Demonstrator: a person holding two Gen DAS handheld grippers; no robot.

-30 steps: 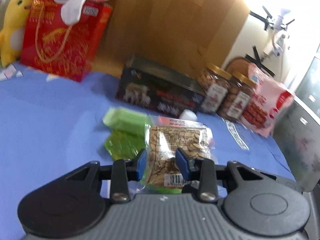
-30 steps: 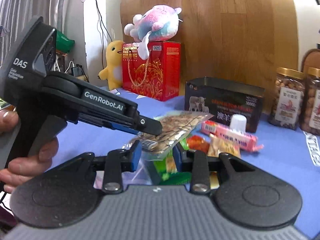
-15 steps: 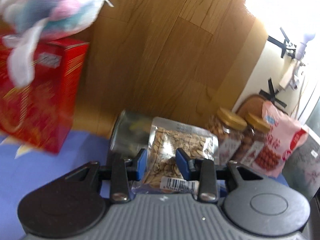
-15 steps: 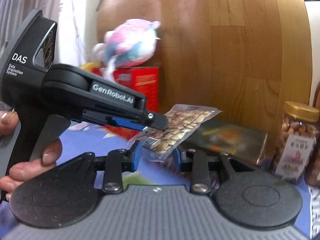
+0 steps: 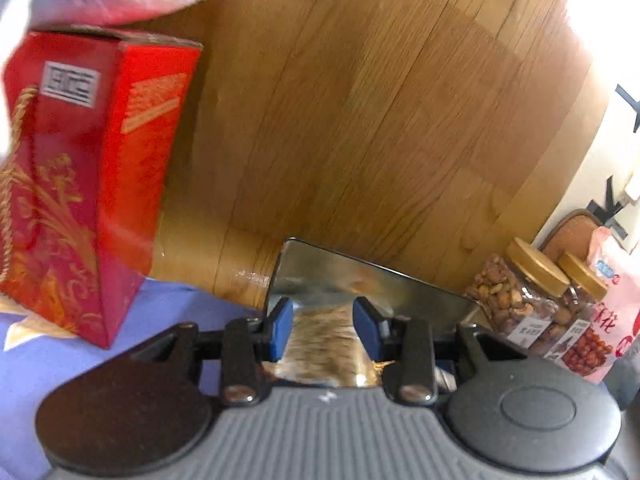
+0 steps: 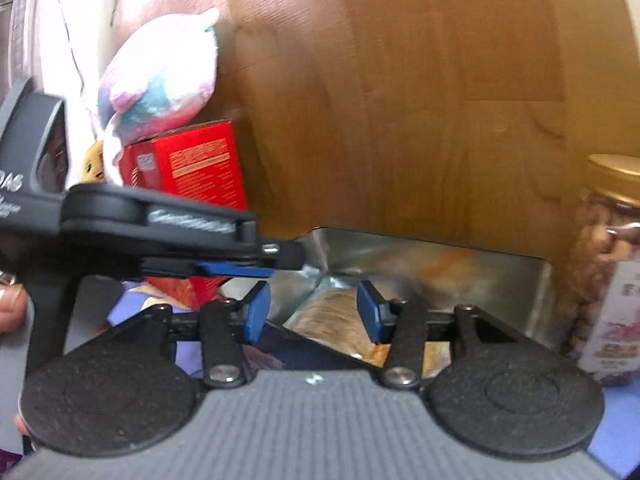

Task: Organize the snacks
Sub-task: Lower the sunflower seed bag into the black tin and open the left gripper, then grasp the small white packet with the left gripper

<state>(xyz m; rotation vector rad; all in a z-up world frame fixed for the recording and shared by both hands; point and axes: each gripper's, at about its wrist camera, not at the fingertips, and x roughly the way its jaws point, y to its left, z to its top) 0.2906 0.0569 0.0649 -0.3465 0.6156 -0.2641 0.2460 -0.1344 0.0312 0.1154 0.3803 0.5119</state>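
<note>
Left wrist view: left gripper parted, packet loose between its pads at lower centre, inside open tin, apparently for storage. Right gripper open, empty.

Both grippers — left gripper, right gripper — black, ribbed grey base, 2 blue pads.
</note>
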